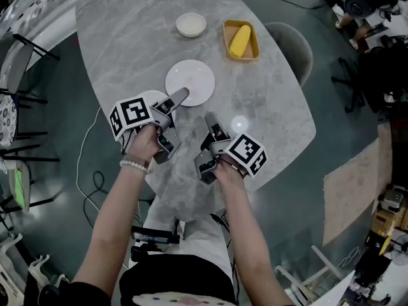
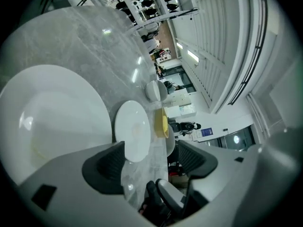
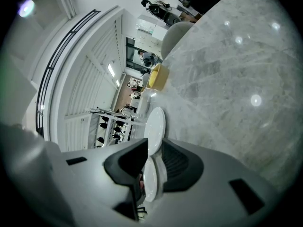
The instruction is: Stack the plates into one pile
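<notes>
Two white plates lie on the grey marble table (image 1: 268, 107). One plate (image 1: 191, 80) sits mid-table. The other plate (image 1: 155, 96) is mostly hidden under my left gripper (image 1: 182, 95), whose tips reach the first plate's near rim. In the left gripper view the hidden plate looms large at left (image 2: 57, 112) and the farther plate (image 2: 133, 130) lies just past the open, empty jaws of the left gripper (image 2: 150, 161). My right gripper (image 1: 209, 117) hovers over bare table to the right. Its jaws (image 3: 150, 162) stand a narrow gap apart with nothing gripped, and a plate (image 3: 155, 126) shows edge-on beyond.
At the far side of the table stand a small white bowl (image 1: 191, 24) and a yellow tray (image 1: 252, 48) holding a yellow item. A grey chair (image 1: 294, 46) is tucked in at the right. The table's near edge is just below the person's hands.
</notes>
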Available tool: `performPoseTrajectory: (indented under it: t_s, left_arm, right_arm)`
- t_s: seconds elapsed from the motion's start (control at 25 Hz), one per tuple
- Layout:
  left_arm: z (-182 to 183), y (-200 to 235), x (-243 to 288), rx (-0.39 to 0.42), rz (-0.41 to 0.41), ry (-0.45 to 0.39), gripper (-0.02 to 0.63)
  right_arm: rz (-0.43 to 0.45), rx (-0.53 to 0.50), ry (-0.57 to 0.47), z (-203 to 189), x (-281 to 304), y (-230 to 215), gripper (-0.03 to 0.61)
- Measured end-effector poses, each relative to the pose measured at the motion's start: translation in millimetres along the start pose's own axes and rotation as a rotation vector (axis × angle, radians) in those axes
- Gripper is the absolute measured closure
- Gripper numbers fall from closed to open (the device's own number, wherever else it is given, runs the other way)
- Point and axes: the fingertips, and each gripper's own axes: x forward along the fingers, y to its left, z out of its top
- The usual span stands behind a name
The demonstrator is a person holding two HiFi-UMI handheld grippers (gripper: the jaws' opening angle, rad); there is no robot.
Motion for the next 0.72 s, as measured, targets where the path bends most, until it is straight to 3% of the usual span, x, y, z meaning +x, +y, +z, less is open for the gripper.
performPoseTrajectory:
  t_s: [0.36,0.72]
  left_arm:
    - [5.6,-4.0,-59.1,-0.017,-0.052,-0.106,0.262]
    - [4.4,23.6,-122.5,-0.086,-0.037,-0.210,0.273]
  right_arm:
    - [0.038,-0.044,0.011,-7.0,-16.8,20.4,0.508]
    - [0.073,-0.060,0.089,-37.8,-27.5,36.8,0.509]
